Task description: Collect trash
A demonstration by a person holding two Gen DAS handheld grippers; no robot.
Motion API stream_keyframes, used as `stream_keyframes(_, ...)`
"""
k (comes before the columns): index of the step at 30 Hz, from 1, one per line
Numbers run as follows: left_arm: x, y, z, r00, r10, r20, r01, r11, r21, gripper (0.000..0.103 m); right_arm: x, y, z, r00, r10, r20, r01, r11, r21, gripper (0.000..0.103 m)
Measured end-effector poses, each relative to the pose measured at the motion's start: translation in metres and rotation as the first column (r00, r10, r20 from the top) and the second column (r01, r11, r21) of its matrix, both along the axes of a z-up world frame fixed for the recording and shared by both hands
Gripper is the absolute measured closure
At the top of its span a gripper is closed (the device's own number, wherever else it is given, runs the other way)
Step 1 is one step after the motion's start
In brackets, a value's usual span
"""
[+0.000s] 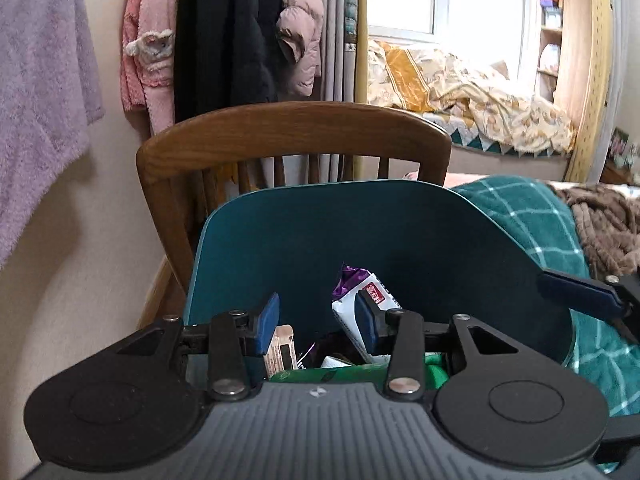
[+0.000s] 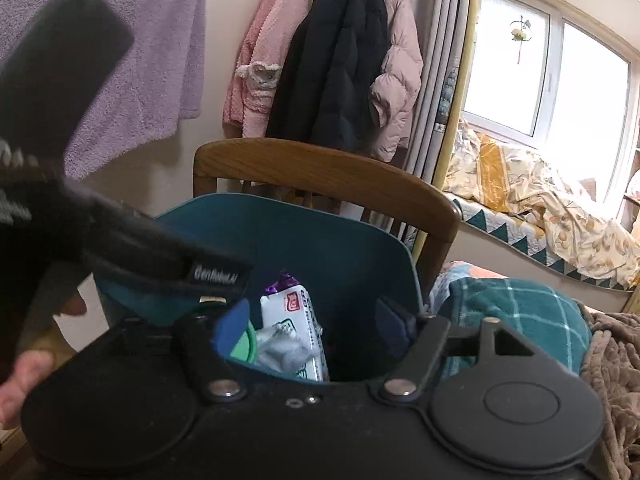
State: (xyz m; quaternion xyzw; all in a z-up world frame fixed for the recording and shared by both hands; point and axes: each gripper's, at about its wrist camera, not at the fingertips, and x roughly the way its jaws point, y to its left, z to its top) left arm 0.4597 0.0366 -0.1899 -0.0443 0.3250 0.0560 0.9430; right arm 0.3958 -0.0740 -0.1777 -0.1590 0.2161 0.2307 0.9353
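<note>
We see the teal bin's point(image 1: 400, 240) mouth open at frame centre; its tall back wall and the wooden chair point(image 1: 296, 128) block beyond, wrappers point(image 2: 296, 332) fill the bottom.

A teal bin point(image 1: 400, 240) stands in front of a wooden chair point(image 1: 296, 128) and carries the trash. Inside it a white wet-wipes packet with a purple end point(image 2: 294, 328) stands on end, leaning against the far wall. Beside that lie a green wrapper point(image 1: 320, 374) and a tan packet point(image 1: 282, 350). A teal checked blanket point(image 1: 528, 216) lies just beside the bin, on the bed.
</note>
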Motion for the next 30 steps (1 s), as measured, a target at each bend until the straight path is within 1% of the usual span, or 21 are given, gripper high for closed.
stream_keyframes(2, -0.003, 0.005, -0.001, 1.000, 0.001, -0.001, -0.001, 1.000, -0.025, 0.059, -0.004, -0.001, 0.002, 1.000, -0.008, 0.011, 0.008, 1.000, -0.002, 0.029)
stream_keyframes(3, -0.004, 0.007, -0.002, 1.000, 0.004, 0.001, -0.004, 1.000, -0.025, 0.055, -0.006, -0.002, 0.003, 1.000, -0.011, 0.013, 0.010, 1.000, 0.002, 0.027)
stream_keyframes(4, -0.006, 0.008, -0.001, 1.000, 0.005, 0.005, -0.005, 1.000, -0.019, 0.049, -0.007, -0.004, 0.004, 1.000, -0.014, 0.015, 0.014, 1.000, 0.008, 0.026)
stream_keyframes(7, -0.015, 0.012, 0.000, 1.000, -0.003, 0.029, 0.004, 1.000, -0.022, 0.037, -0.011, -0.008, 0.008, 1.000, -0.019, 0.015, 0.018, 1.000, 0.025, 0.025)
stream_keyframes(9, -0.021, 0.012, 0.003, 0.999, -0.008, 0.035, 0.008, 1.000, -0.019, 0.031, -0.013, -0.012, 0.012, 1.000, -0.024, 0.007, 0.023, 0.999, 0.047, 0.023)
stream_keyframes(14, -0.048, 0.010, 0.017, 0.996, -0.043, 0.081, 0.043, 0.999, 0.005, 0.030, -0.028, -0.025, 0.022, 1.000, -0.026, 0.016, 0.024, 0.996, 0.088, 0.017)
stream_keyframes(16, -0.060, 0.010, 0.022, 0.995, -0.046, 0.093, 0.046, 0.999, 0.007, 0.023, -0.036, -0.029, 0.025, 1.000, -0.024, 0.020, 0.022, 0.994, 0.107, 0.015)
stream_keyframes(19, -0.078, 0.008, 0.028, 0.992, -0.063, 0.107, 0.060, 0.998, 0.030, 0.023, -0.046, -0.034, 0.029, 0.999, -0.026, 0.019, 0.023, 0.991, 0.128, 0.014)
stream_keyframes(24, -0.107, 0.006, 0.034, 0.990, -0.071, 0.118, 0.066, 0.997, 0.046, 0.023, -0.064, -0.044, 0.036, 1.000, -0.024, 0.016, 0.022, 0.988, 0.156, 0.007)
stream_keyframes(26, -0.118, 0.007, 0.036, 0.990, -0.071, 0.122, 0.065, 0.997, 0.046, 0.023, -0.071, -0.049, 0.039, 1.000, -0.021, 0.012, 0.019, 0.985, 0.169, 0.005)
stream_keyframes(28, -0.128, 0.009, 0.037, 0.990, -0.071, 0.120, 0.067, 0.997, 0.035, 0.023, -0.080, -0.053, 0.043, 1.000, -0.018, 0.011, 0.016, 0.984, 0.178, 0.000)
stream_keyframes(30, -0.137, 0.010, 0.038, 0.991, -0.073, 0.113, 0.070, 0.997, 0.031, 0.023, -0.089, -0.055, 0.045, 1.000, -0.017, 0.012, 0.014, 0.983, 0.183, 0.000)
